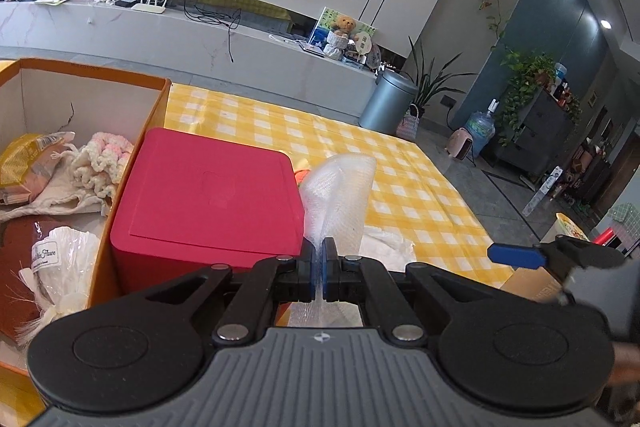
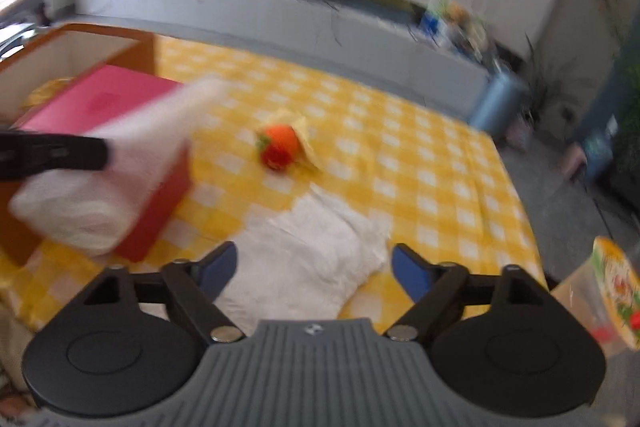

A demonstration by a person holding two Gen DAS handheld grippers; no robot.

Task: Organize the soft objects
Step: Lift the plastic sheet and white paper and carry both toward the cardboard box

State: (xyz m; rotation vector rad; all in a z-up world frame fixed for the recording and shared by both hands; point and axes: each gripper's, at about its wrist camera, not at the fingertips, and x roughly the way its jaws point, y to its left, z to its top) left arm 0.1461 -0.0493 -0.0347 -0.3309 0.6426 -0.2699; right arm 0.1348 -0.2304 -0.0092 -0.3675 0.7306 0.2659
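My left gripper [image 1: 319,269] is shut on a clear bubble-wrap bag [image 1: 340,195] and holds it up beside a red box [image 1: 208,195]. The bag also shows blurred in the right wrist view [image 2: 108,187], with the left gripper [image 2: 52,155] at the left edge. My right gripper [image 2: 312,267] is open and empty above a white folded cloth [image 2: 312,251] on the yellow checked tablecloth [image 2: 420,155]. An orange and red plush toy [image 2: 280,147] lies further back. The orange cardboard box [image 1: 132,155] on the left holds a knitted item [image 1: 104,163], a drawstring pouch [image 1: 52,187] and other soft things.
The right gripper's blue fingertip [image 1: 516,255] shows at the right of the left wrist view. A container with a printed lid [image 2: 612,291] stands at the table's right edge. A TV bench [image 1: 200,27] and a metal bin [image 1: 388,103] stand beyond the table.
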